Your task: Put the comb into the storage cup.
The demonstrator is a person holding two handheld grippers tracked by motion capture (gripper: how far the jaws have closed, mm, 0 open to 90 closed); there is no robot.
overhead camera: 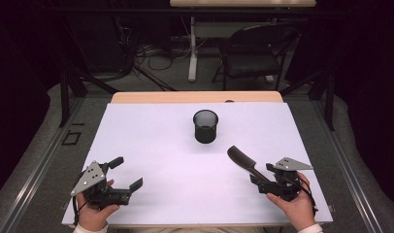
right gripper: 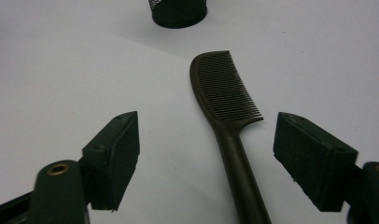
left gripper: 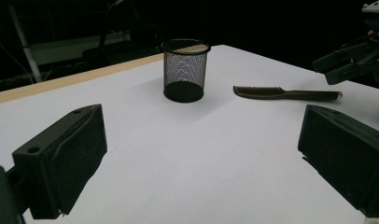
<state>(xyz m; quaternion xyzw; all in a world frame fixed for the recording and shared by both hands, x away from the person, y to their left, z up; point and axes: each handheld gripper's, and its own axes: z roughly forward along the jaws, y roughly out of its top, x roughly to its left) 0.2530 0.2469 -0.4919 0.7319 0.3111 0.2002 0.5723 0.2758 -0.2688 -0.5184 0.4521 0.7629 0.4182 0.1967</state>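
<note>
A dark brown comb [overhead camera: 243, 160] lies flat on the white table, teeth end toward a black mesh cup [overhead camera: 205, 125] that stands upright mid-table. My right gripper [overhead camera: 262, 177] is at the comb's handle end, held by a hand at the front right. In the right gripper view the comb [right gripper: 225, 88] runs up between the jaws of my right gripper [right gripper: 213, 156]; both pads stand clear of the handle. The cup's base [right gripper: 178, 11] is beyond. My left gripper [overhead camera: 127, 173] rests open at the front left with nothing in it. In the left gripper view its jaws [left gripper: 201, 158] frame the cup [left gripper: 185, 70] and comb [left gripper: 281, 93].
The white tabletop [overhead camera: 151, 145] has a wooden strip along its far edge. A dark folding chair [overhead camera: 253, 48] and a desk leg [overhead camera: 192, 48] stand on the floor behind the table. My right gripper [left gripper: 346, 63] shows at the upper right of the left gripper view.
</note>
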